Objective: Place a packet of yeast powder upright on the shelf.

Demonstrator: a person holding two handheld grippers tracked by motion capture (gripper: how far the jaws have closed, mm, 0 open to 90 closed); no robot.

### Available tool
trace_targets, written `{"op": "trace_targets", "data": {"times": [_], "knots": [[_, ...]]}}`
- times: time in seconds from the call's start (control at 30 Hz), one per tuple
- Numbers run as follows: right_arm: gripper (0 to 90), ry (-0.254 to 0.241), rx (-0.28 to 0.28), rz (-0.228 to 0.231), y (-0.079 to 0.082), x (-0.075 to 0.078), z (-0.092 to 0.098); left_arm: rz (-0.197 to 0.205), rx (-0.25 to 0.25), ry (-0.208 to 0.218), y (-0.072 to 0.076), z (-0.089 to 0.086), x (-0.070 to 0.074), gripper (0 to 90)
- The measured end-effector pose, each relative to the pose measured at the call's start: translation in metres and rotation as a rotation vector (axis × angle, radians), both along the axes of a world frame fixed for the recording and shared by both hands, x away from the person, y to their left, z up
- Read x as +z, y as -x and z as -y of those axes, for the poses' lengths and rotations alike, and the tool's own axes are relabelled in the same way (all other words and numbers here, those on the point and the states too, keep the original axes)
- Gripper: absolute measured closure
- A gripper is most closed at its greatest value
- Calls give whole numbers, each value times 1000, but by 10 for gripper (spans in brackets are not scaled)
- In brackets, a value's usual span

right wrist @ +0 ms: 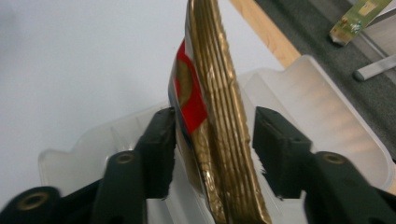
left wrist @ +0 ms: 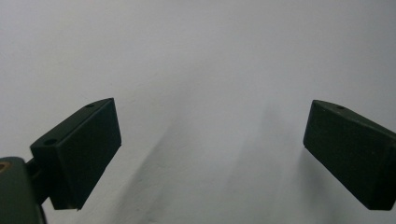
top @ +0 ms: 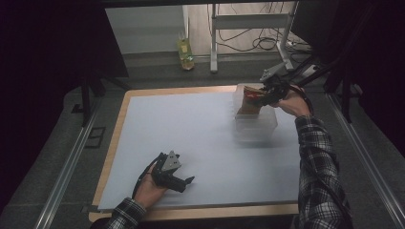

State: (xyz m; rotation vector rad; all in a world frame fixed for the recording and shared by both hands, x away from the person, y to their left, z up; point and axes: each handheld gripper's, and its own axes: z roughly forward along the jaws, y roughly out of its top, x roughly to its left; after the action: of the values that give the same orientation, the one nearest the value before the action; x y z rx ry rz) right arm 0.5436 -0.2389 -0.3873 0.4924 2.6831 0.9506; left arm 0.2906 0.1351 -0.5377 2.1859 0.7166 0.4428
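A gold and red snack packet stands upright in a clear plastic container at the far right of the white table. My right gripper is at the packet's top. In the right gripper view the packet sits slanted between the two jaws of that gripper, touching both pads, with the container's rim below. My left gripper rests near the front left of the table, its jaws wide apart. Between the jaws of the left gripper lies only white table surface.
The white sheet lies on a wooden board whose edge shows along the front. Beyond the table's far edge, a yellow bottle stands on the floor beside a metal frame and some cables. Dark curtains flank both sides.
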Motion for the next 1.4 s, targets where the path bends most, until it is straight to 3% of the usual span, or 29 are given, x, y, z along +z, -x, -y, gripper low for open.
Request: {"op": "trace_targets", "data": {"times": [0.07, 0.33, 0.43, 0.5, 0.73, 0.77, 0.87, 0.97, 1.27, 1.4], "knots": [[337, -12, -26, 12, 2, 2, -1, 0, 0, 1, 0, 0, 0, 42], [191, -37, -57, 20, 7, 7, -3, -2, 2, 5, 0, 1, -1, 41], [138, -93, -54, 21, 11, 13, -1, -1, 3, 4, 0, 1, -1, 41], [116, -101, -63, 23, 13, 16, -1, 1, 1, 1, 0, 1, -1, 41], [80, -106, -101, 21, 16, 24, 0, 3, 0, 1, 0, 2, -1, 41], [73, -128, -105, 9, 17, 27, 2, 2, -1, 3, 0, 2, 0, 40], [68, -134, -108, 8, 19, 29, 2, 1, 1, 15, 0, 1, 0, 39], [61, -125, -112, 18, 25, 33, 2, 0, 0, 27, 0, 1, 1, 35], [52, -171, -122, 33, 40, 41, 0, 21, -6, 36, 0, -1, 1, 24], [50, -158, -112, 50, 46, 40, -2, 21, -8, 71, -1, -3, 1, 20]]}}
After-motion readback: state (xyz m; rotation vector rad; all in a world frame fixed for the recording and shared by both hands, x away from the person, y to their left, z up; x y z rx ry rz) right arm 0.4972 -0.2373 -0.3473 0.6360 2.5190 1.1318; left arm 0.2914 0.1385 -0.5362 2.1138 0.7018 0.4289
